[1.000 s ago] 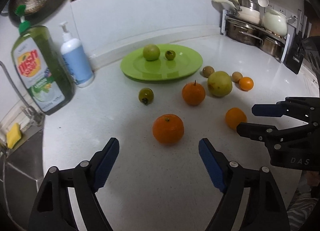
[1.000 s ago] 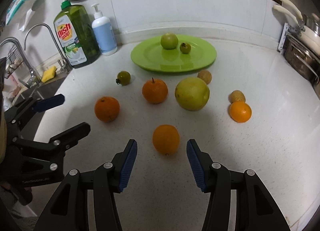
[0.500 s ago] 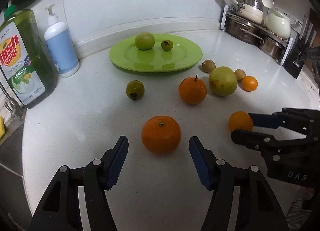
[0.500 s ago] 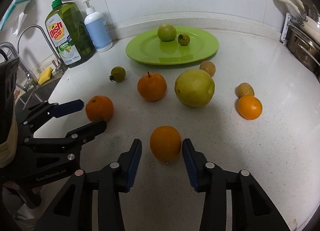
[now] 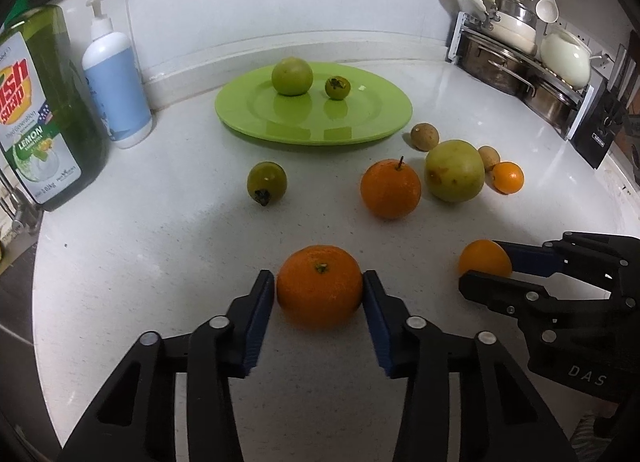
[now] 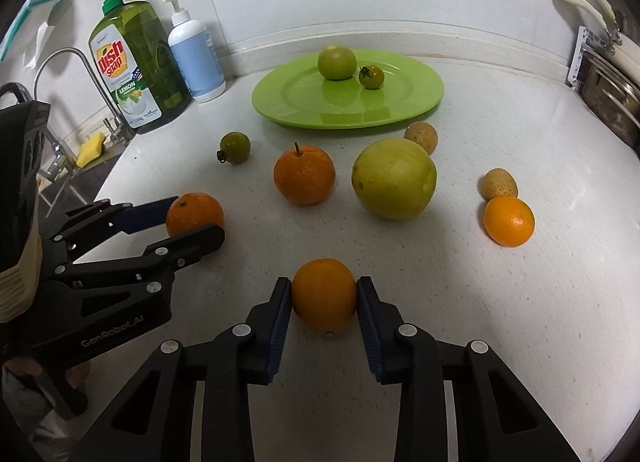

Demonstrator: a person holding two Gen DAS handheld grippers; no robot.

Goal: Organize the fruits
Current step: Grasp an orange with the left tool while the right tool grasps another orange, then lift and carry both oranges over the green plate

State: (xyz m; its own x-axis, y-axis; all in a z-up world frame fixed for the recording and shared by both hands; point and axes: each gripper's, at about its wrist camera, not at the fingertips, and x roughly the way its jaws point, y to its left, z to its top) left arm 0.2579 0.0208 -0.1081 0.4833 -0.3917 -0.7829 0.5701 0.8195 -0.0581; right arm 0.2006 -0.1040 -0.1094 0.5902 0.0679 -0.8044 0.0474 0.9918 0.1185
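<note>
Counter [image 5: 160, 270]: speckled, smooth stone-like finish. Green plate [image 5: 360, 126]: glossy, reflective. Oranges [image 5: 319, 287]: dimpled, matt rind.

- Left hand-held gripper [image 5: 319, 289]: held low over the worktop, fingers pointing forward and level. Its two blue pads [image 5: 262, 304] stand close on either side of an orange [image 5: 319, 287], both touching its skin.
- Right hand-held gripper [image 6: 324, 294]: likewise low and level, set just to the right of the left one. Its pads [image 6: 280, 310] press the flanks of a smaller orange [image 6: 324, 294].
- Both units lie roughly parallel, side by side, near but apart.
</note>
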